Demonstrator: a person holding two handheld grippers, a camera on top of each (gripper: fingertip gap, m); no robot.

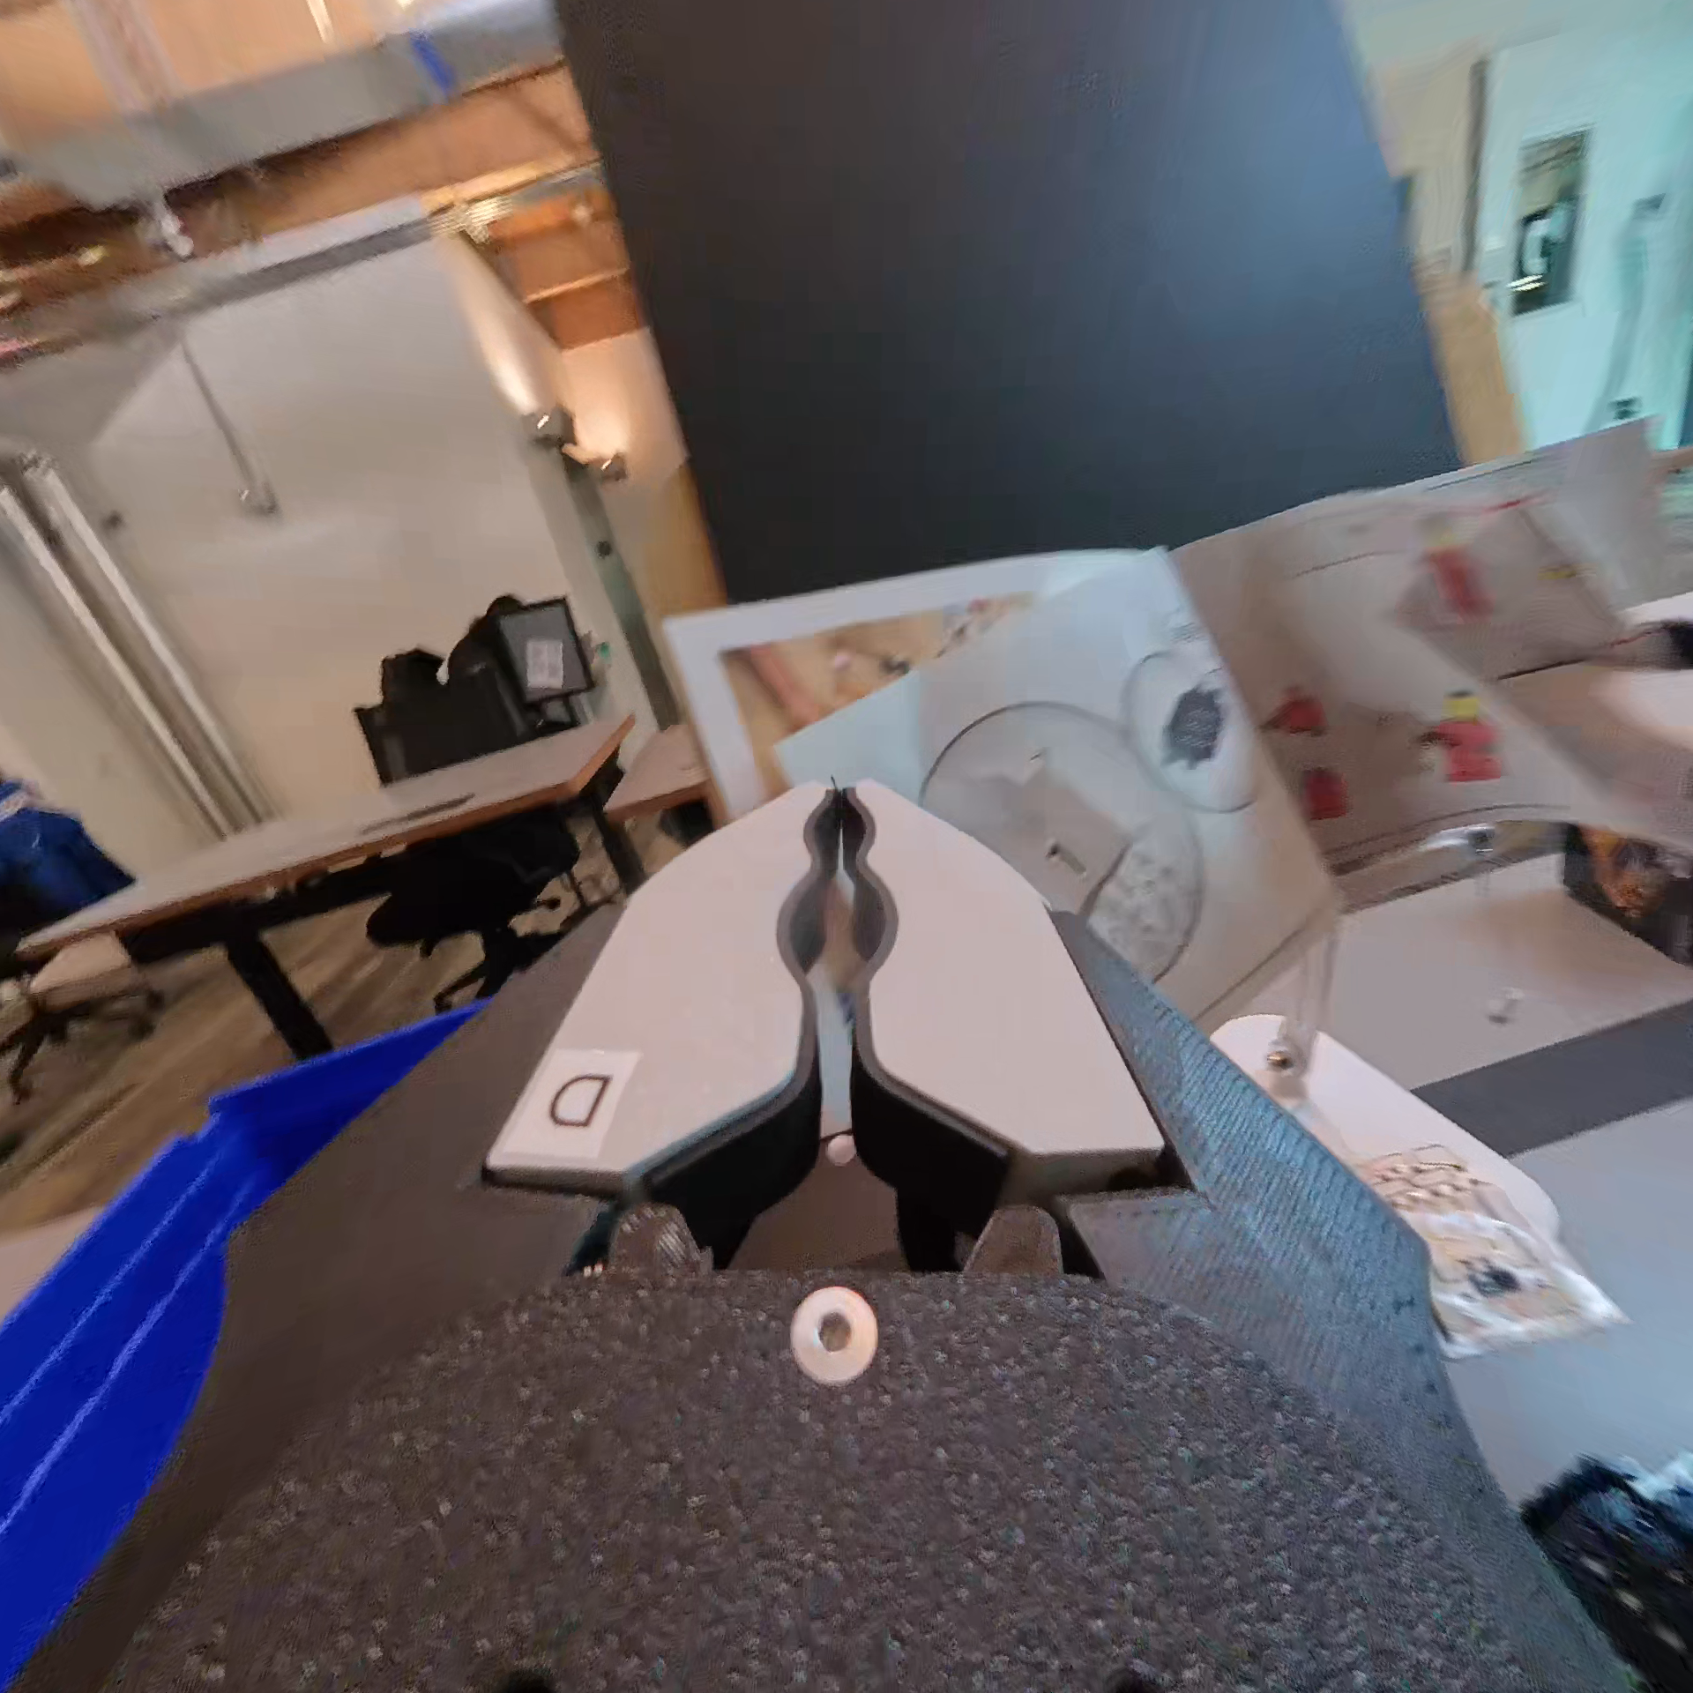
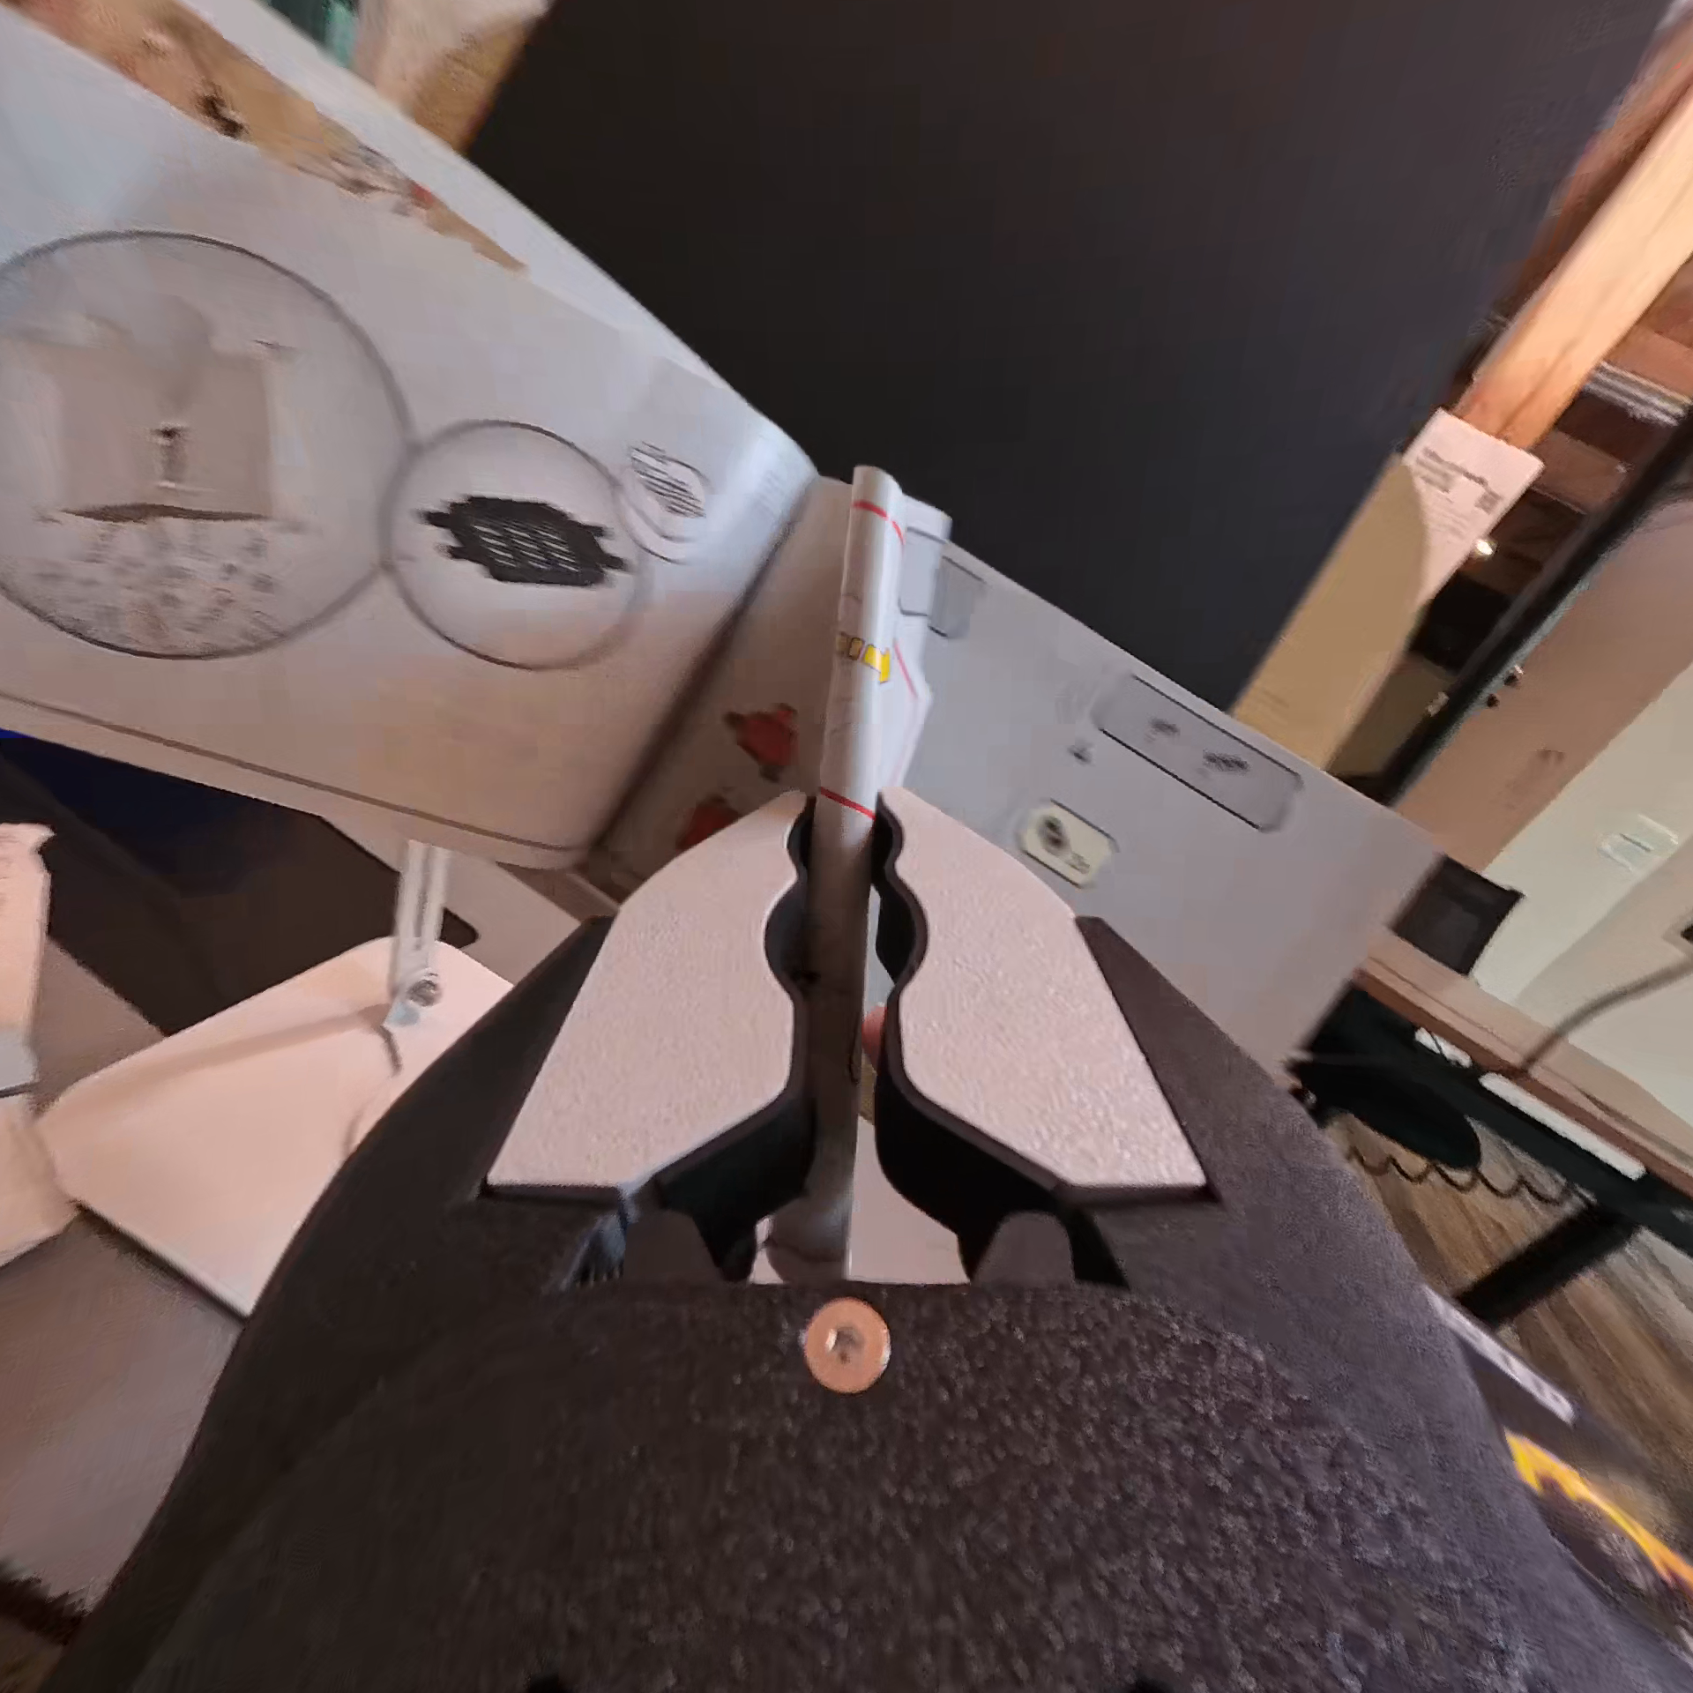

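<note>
Booklet [image 2: 513, 586] held open in the air, above the white stand [image 2: 229, 1099]. Right gripper [image 2: 843, 824] is clamped on a bunch of its pages, seen edge-on. Left gripper [image 1: 838, 806] is closed with nothing visible between the tips; it sits left of the booklet, apart from it.

Risk: thin pages could tear or slip from the single pinch if pulled; the free half sags.

Count: one booklet, two grippers, one stand, one blue bin [image 1: 137, 1283] left of the stand.

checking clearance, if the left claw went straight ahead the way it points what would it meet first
Most likely the open instruction booklet, whose pale page with round diagrams stands just beyond the left claw. The blur leaves the depth unclear. The claw is shut.
</note>
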